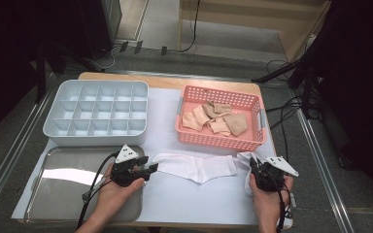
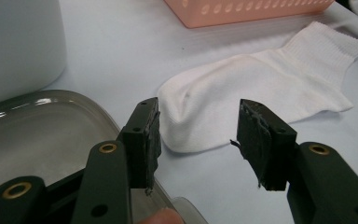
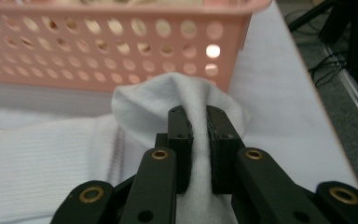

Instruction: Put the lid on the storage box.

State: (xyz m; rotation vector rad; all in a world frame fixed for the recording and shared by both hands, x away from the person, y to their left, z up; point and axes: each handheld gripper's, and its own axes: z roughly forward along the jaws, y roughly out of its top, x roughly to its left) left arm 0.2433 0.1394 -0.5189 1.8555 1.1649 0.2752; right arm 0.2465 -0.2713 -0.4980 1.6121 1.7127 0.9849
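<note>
A white sock [image 1: 194, 166] lies flat on the white sheet between my two grippers; in the left gripper view its toe [image 2: 200, 112] lies just beyond the jaws. My left gripper [image 1: 150, 168] [image 2: 198, 135] stands open at that toe end, with nothing between the pads. A second white sock [image 1: 245, 157] [image 3: 177, 93] is bunched up at the right, in front of the pink basket. My right gripper [image 1: 253, 163] [image 3: 199, 121] is shut on a fold of this second sock, with cloth pinched between the pads.
A pink basket [image 1: 260, 121] [image 3: 121, 60] with several beige socks [image 1: 216, 119] stands behind the white socks. A white compartment box [image 1: 97, 112] sits at the back left, and a metal tray [image 1: 68, 184] [image 2: 37, 135] under my left hand. The table's right edge is near my right gripper.
</note>
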